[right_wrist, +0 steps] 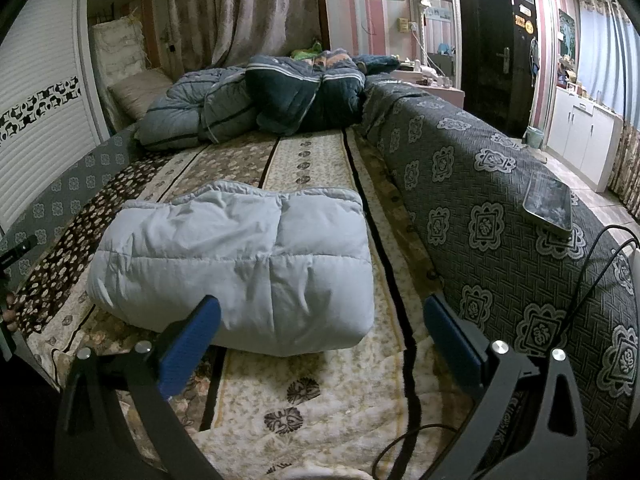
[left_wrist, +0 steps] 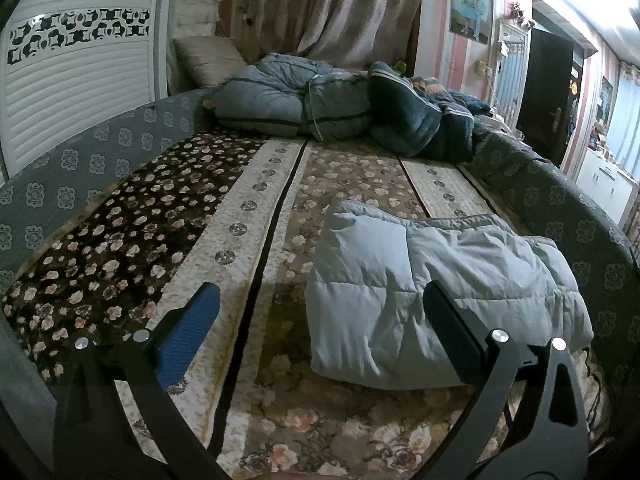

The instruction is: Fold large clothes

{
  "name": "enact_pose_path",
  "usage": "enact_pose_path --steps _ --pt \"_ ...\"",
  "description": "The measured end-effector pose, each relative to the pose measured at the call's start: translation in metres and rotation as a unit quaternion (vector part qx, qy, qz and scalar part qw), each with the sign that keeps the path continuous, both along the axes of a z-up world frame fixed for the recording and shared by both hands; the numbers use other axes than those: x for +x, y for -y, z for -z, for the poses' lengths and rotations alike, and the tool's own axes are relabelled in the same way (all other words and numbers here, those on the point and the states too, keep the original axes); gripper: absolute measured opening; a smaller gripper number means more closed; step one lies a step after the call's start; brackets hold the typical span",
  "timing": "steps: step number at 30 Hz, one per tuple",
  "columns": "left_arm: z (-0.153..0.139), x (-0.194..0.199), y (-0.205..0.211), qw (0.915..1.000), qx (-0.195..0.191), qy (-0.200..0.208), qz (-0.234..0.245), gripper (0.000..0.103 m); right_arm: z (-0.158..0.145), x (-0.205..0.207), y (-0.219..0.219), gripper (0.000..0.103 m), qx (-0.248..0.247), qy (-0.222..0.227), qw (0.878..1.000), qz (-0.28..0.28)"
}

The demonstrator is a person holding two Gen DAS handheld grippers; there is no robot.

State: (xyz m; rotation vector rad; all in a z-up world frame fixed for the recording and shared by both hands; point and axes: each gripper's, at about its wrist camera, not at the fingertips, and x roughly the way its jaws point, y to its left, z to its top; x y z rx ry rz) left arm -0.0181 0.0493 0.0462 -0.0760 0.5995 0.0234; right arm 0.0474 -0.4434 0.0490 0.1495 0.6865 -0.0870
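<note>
Puffy jacket (right_wrist: 236, 268) folded on floral bed (right_wrist: 320, 384), phone (right_wrist: 548, 204) on grey bolster (right_wrist: 480, 184), both hand-held grippers (left_wrist: 320, 328) (right_wrist: 320, 332) wide open, empty.

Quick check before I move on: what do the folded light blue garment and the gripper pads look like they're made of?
The light blue garment looks like a padded, quilted jacket with a smooth, matte thin shell: stitched puffy panels and fine creases suggest a nylon or polyester type, though I can't confirm. The pads on each hand-held gripper look like blue rubber or soft plastic with a fine ribbed texture.
</note>
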Motion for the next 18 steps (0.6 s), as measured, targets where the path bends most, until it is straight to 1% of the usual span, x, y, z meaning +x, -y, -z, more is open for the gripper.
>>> enact_pose_path --steps 18 --pt "-0.0001 0.0003 -0.0001 1.0000 -0.001 -0.001 0.000 0.100 0.0003 0.0003 0.0021 0.101 0.001 0.000 1.000 -0.001"
